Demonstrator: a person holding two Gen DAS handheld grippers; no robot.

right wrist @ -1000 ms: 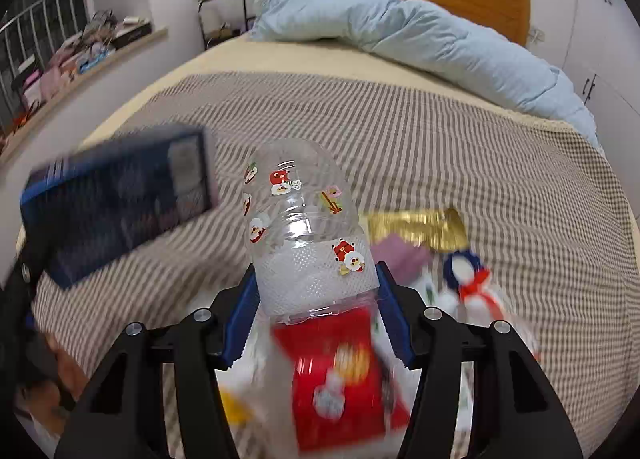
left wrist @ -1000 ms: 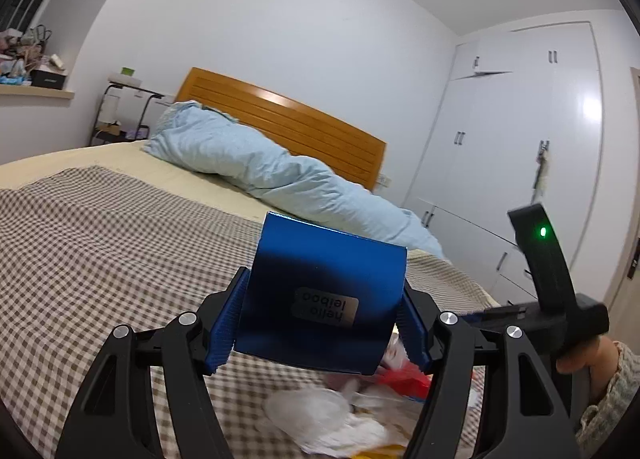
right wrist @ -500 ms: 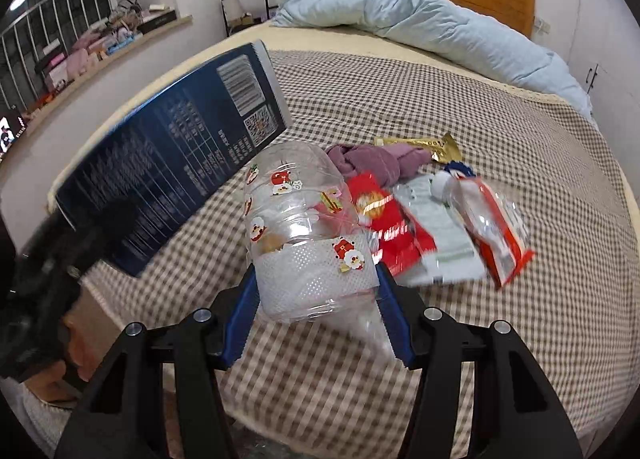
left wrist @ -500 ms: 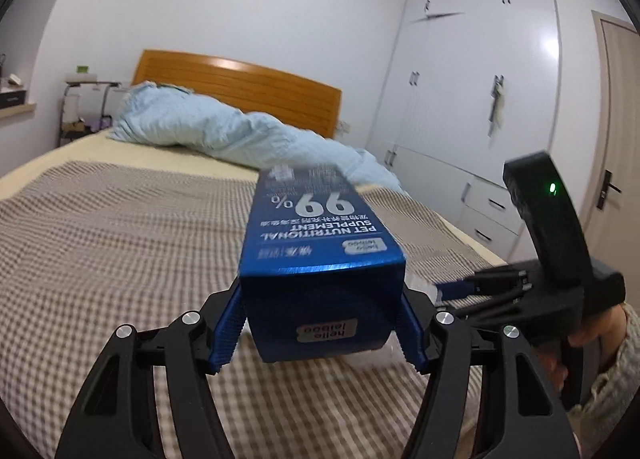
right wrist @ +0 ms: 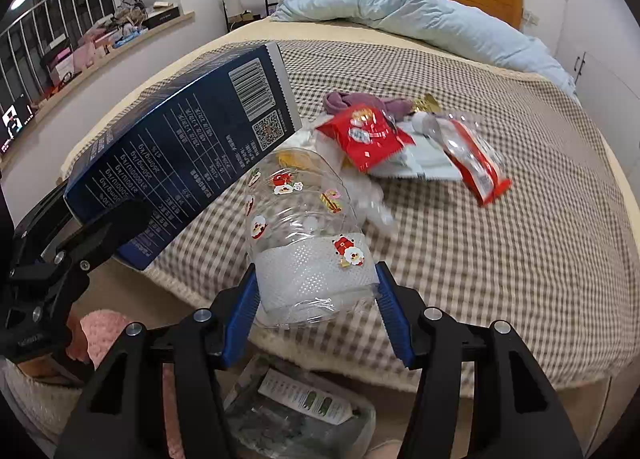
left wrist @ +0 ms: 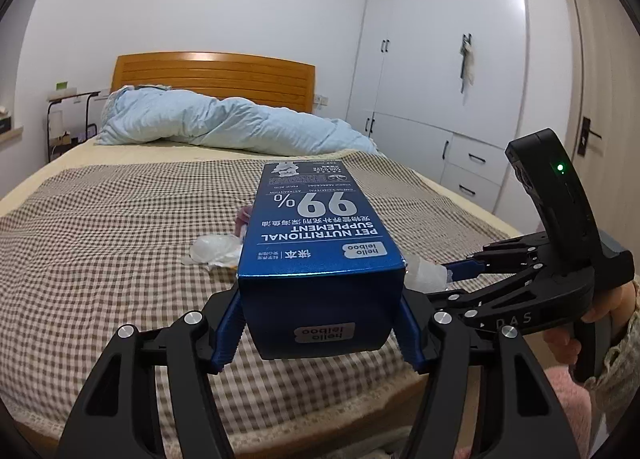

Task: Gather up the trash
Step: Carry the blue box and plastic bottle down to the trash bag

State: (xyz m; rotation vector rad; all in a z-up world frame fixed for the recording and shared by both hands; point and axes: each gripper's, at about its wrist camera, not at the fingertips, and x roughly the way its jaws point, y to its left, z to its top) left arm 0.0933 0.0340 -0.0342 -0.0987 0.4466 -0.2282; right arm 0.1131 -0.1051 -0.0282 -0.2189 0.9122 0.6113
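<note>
My left gripper (left wrist: 320,327) is shut on a blue pet-supplement box (left wrist: 320,243), held out over the foot of the bed with its printed top facing up. In the right wrist view the same box (right wrist: 188,147) juts in from the left. My right gripper (right wrist: 316,307) is shut on a clear plastic bottle (right wrist: 308,227) with Christmas stickers, above the bed's edge. On the checked blanket (right wrist: 500,259) lie a red snack wrapper (right wrist: 364,135), a red-and-clear packet (right wrist: 476,159), a white pouch (right wrist: 420,163), crumpled clear plastic (right wrist: 372,199), a gold wrapper (right wrist: 426,103) and a purple cloth (right wrist: 360,101).
A clear plastic bag (right wrist: 304,411) with packaging inside lies on the floor below the right gripper. A light-blue duvet (left wrist: 224,127) is heaped by the wooden headboard (left wrist: 212,71). White wardrobes (left wrist: 440,79) stand to the right, and a cluttered window sill (right wrist: 100,43) runs along the left.
Both grippers have pulled back from the trash pile to the foot edge of the bed, each keeping its item. The blue box has tipped level, and the floor bag has come into view.
</note>
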